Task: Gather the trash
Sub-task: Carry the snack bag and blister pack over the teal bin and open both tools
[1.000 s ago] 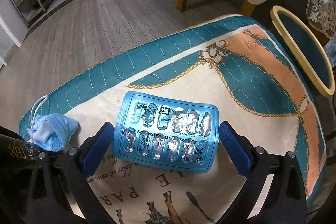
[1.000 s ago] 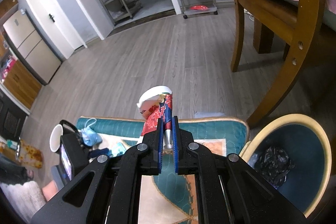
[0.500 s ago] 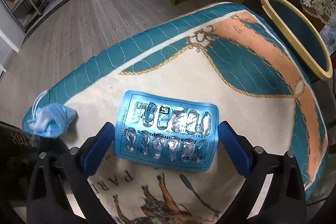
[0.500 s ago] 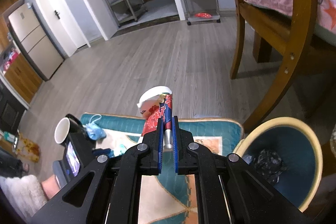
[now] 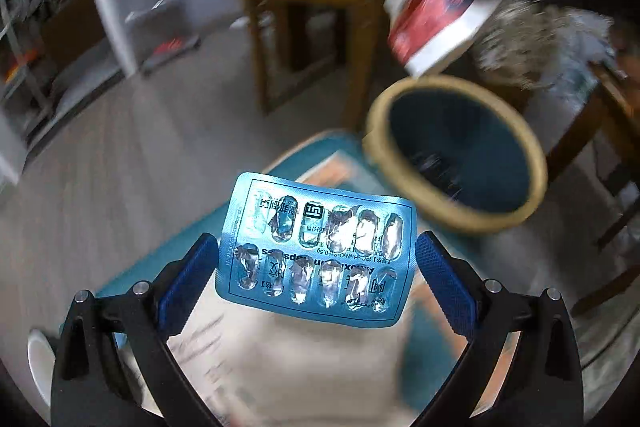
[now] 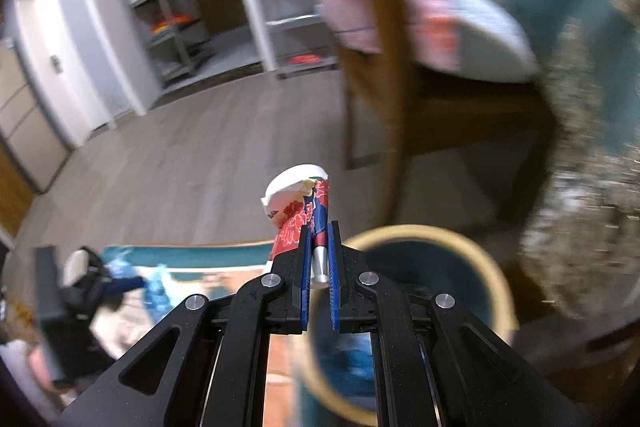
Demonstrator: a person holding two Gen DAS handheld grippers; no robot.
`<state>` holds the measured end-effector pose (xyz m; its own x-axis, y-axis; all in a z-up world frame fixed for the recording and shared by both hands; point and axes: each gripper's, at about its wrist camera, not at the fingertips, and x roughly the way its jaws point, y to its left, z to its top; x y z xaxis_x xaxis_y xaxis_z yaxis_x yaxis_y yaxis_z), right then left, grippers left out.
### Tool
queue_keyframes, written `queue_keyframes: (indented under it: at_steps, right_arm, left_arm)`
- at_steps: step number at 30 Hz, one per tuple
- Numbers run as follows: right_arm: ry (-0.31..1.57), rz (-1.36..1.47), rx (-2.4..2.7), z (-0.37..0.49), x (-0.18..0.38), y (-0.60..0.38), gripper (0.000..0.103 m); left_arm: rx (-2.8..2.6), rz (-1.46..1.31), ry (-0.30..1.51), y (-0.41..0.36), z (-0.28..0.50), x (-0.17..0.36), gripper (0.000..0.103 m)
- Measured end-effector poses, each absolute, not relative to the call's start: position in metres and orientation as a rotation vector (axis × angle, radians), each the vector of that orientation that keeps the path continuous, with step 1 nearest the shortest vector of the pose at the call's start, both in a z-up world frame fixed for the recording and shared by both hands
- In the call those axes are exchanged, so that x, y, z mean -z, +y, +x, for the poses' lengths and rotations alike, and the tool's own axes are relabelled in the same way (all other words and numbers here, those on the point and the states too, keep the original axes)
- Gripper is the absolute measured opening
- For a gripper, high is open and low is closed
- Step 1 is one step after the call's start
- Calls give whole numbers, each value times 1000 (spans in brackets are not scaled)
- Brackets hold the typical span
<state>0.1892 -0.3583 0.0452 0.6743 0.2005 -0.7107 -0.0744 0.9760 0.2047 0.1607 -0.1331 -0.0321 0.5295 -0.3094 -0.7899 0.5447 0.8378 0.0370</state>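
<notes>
Left gripper (image 5: pixel 316 259) clamped on blue blister pack (image 5: pixel 316 251), foil pockets burst, right gripper (image 6: pixel 319 247) pinching crushed red-white paper cup (image 6: pixel 298 203), bin (image 5: pixel 456 151) contents blurred.

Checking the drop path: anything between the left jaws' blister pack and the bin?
Nothing: in the left wrist view only cushion edge and floor below, between blister pack and bin.

The left gripper (image 5: pixel 316 259) points steeply downward, its blue pads (image 5: pixel 442 283) spread wide and pressed on the short edges of what it carries; the right gripper (image 6: pixel 319 243) tilts downward, its jaws nearly together, clamped
</notes>
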Motion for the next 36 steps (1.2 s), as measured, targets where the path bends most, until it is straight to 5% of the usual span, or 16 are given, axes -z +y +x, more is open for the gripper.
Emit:
queue_keyframes:
  at_steps: [12,36]
  right_arm:
    - [954,235,24,192,9,-442,11]
    - [1071,411,-369,197,27,-409,17]
  left_arm:
    - [635,288,866,-264,186,38,97]
    - [690,323,822,-274,183,35,97]
